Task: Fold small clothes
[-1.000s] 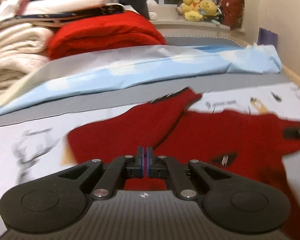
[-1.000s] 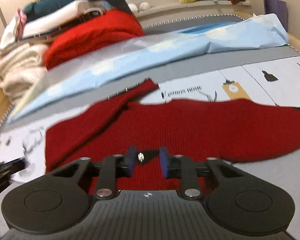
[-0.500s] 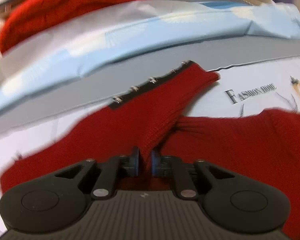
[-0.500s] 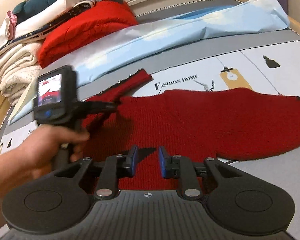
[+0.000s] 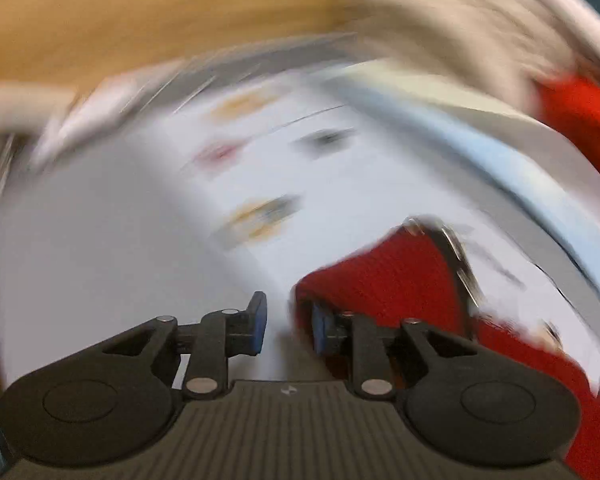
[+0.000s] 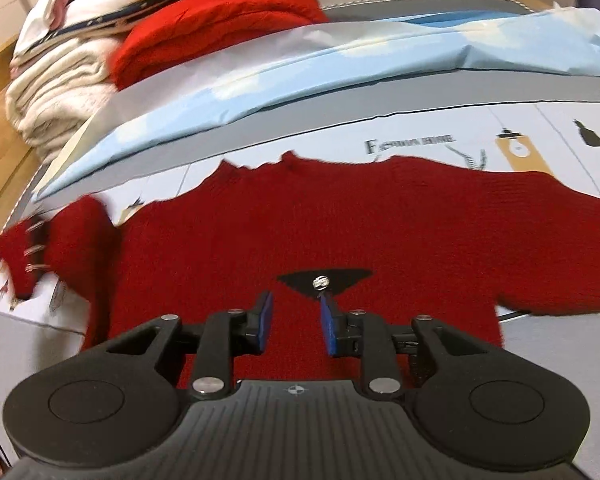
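Red knit sweater (image 6: 340,220) lies spread on the printed bedsheet (image 6: 560,128), sleeve (image 6: 60,236) flung outward. Both tools, left (image 5: 286,326) and right (image 6: 296,326), stand apart, holding nothing; next, I judge, regrip the sleeve and fold inward.

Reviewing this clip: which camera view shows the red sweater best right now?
The right wrist view: the red sweater lies spread on the printed sheet, sharp, nearly whole. The left wrist view is motion-blurred and catches only one red sleeve end with dark trim beside the open left hand-held gripper.

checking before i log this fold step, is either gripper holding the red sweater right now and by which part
Nothing is held. The left gripper is open beside the red sweater sleeve; the right gripper hangs open over its body.
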A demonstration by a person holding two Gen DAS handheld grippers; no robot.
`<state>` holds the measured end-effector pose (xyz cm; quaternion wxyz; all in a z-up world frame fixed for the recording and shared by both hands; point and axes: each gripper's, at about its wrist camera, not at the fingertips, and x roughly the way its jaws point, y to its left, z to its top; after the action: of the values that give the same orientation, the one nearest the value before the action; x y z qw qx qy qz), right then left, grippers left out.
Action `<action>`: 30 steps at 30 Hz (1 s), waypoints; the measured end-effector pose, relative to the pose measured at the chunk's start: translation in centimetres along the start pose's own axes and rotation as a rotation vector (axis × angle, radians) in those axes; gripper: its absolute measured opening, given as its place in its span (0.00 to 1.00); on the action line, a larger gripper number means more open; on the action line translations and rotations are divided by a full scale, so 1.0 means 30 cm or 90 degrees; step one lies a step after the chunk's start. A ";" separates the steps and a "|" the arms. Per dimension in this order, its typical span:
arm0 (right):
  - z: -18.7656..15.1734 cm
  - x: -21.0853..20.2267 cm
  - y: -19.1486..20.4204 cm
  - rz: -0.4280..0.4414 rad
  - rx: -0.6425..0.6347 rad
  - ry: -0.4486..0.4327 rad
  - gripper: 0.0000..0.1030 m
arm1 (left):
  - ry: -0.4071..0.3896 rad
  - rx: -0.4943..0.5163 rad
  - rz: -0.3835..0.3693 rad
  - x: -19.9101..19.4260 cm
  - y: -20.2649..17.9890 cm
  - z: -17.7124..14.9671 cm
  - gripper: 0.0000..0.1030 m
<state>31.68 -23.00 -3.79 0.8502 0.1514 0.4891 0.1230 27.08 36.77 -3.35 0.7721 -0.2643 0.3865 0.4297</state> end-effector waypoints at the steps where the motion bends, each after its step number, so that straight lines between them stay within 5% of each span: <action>1: -0.004 0.004 0.010 0.000 -0.004 0.003 0.28 | 0.001 -0.027 -0.003 0.005 0.057 0.002 0.24; 8: -0.031 0.044 0.088 0.000 -0.040 0.021 0.30 | 0.037 -0.018 -0.107 0.088 0.106 0.003 0.31; 11: -0.043 0.054 0.103 0.002 -0.052 0.029 0.30 | 0.106 -0.075 -0.120 0.200 0.144 0.009 0.46; 14: -0.058 0.066 0.118 0.003 -0.070 0.039 0.31 | 0.161 -0.122 -0.156 0.297 0.197 0.005 0.46; 19: -0.068 0.089 0.126 0.006 -0.079 0.057 0.33 | 0.144 -0.087 -0.193 0.398 0.193 0.004 0.45; 22: -0.087 0.118 0.142 0.006 -0.102 0.078 0.34 | 0.101 -0.051 -0.190 0.418 0.176 0.011 0.16; 23: -0.095 0.128 0.148 0.006 -0.110 0.085 0.34 | 0.070 -0.035 -0.182 0.413 0.169 0.021 0.14; 27: -0.123 0.165 0.172 0.017 -0.134 0.114 0.36 | -0.042 0.024 -0.154 0.371 0.111 0.044 0.13; 30: -0.149 0.190 0.190 0.015 -0.161 0.136 0.40 | 0.021 0.025 -0.133 0.398 0.077 0.042 0.27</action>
<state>30.24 -15.08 -8.28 0.8042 0.0352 0.5552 0.2090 29.50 44.32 -12.66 0.8115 -0.2948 0.3776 0.3346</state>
